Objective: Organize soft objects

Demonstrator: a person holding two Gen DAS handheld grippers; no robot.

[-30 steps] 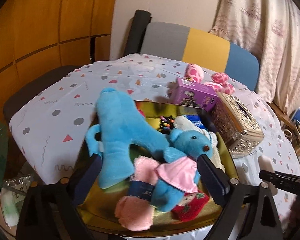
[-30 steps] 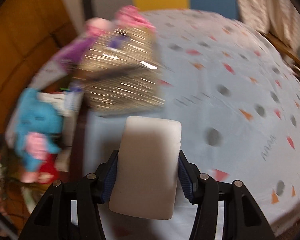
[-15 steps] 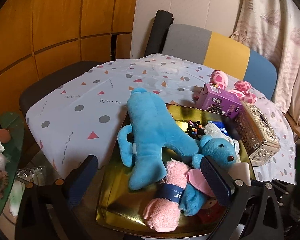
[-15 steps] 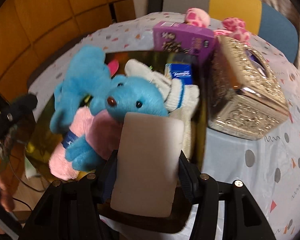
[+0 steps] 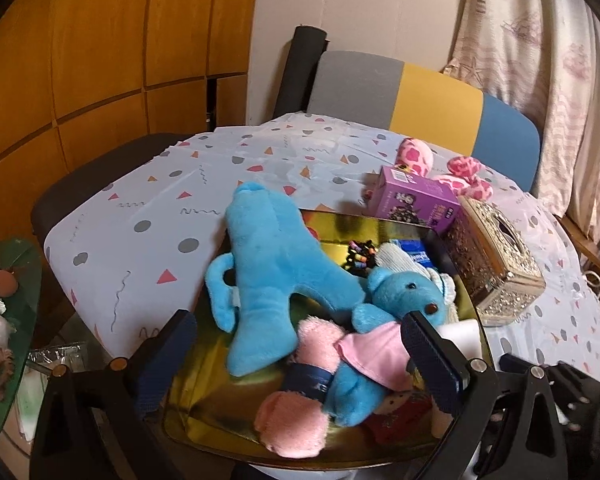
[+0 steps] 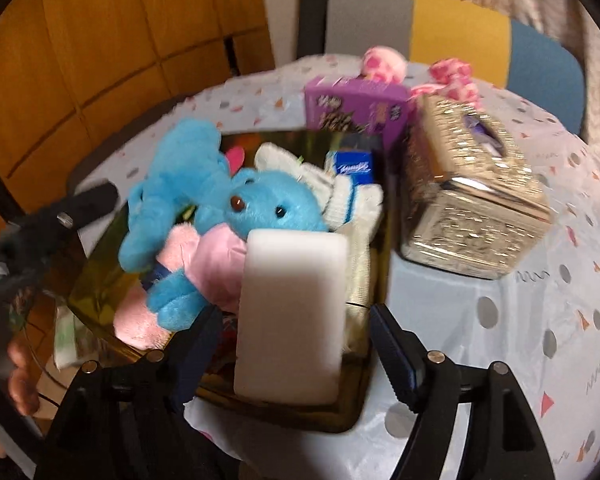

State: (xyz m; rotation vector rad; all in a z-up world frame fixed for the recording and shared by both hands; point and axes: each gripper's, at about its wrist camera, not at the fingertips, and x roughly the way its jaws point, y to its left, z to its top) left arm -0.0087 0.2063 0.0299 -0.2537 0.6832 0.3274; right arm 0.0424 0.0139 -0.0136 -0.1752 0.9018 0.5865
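Note:
A gold tray [image 5: 204,436] [image 6: 96,280] holds a blue plush [image 5: 276,264] [image 6: 180,164], a blue teddy in a pink dress [image 5: 404,292] [image 6: 276,204], a rolled pink towel [image 5: 296,412] and white socks [image 6: 348,200]. A white sponge [image 6: 292,316] [image 5: 460,332] stands over the tray's near right corner, between the fingers of my right gripper [image 6: 296,344], whose jaws have parted from its sides. My left gripper [image 5: 300,360] is open and empty over the tray's near edge.
A silver tissue box [image 6: 472,204] [image 5: 496,264] stands right of the tray, a purple box [image 5: 416,200] [image 6: 356,104] and a pink spotted plush [image 5: 416,156] behind it. A chair [image 5: 420,96] stands at the table's far side. The tablecloth [image 5: 140,216] spreads left and right.
The right gripper swung the sponge from over the tablecloth to the tray, then opened its jaws off it. The left gripper shifted slightly over the tray, staying open.

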